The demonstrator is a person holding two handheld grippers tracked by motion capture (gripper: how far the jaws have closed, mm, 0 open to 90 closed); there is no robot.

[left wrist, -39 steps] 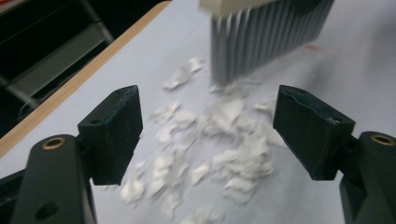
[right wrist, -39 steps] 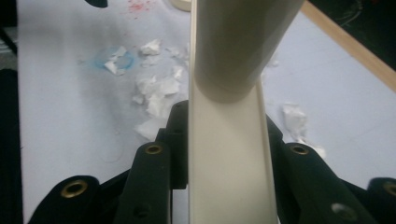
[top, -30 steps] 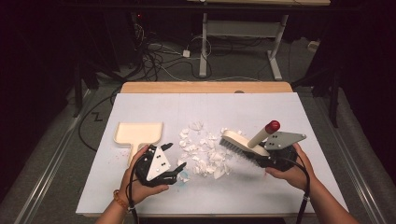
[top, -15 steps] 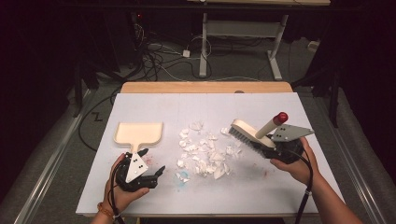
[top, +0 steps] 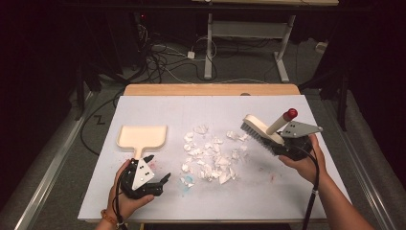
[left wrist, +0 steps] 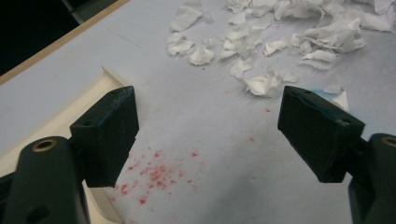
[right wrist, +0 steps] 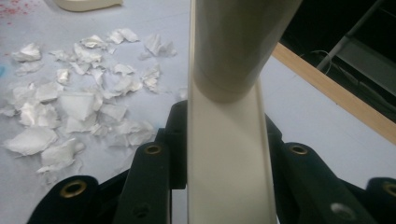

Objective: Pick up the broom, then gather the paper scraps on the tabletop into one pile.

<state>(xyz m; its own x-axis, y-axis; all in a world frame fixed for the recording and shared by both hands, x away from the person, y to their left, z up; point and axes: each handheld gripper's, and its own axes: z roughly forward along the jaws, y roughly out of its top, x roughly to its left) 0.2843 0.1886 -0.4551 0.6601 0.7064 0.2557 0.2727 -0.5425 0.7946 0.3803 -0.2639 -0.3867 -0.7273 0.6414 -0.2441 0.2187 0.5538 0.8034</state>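
Observation:
A cream dustpan (top: 142,136) lies flat at the left of the white board, its handle pointing toward the near edge. My left gripper (top: 155,167) is open just below that handle, and its left jaw sits beside the dustpan (left wrist: 56,123) rim. Several torn white paper scraps (top: 208,155) are scattered mid-board and appear as paper scraps (left wrist: 271,42) ahead of the left jaws. My right gripper (top: 287,143) is shut on a cream brush (top: 261,130) with grey bristles and a red-tipped handle, held above the board right of the scraps. The brush (right wrist: 229,140) back runs up between the right jaws.
The white board (top: 287,191) rests on a wooden table whose far edge (top: 210,89) shows. Red specks (left wrist: 159,172) and a small blue smear (top: 184,188) mark the board near my left gripper. Cables and a desk frame (top: 249,33) lie on the dark floor beyond.
My left gripper has drawn back toward the near left, away from the scraps. My right gripper has carried the brush rightward, off the pile.

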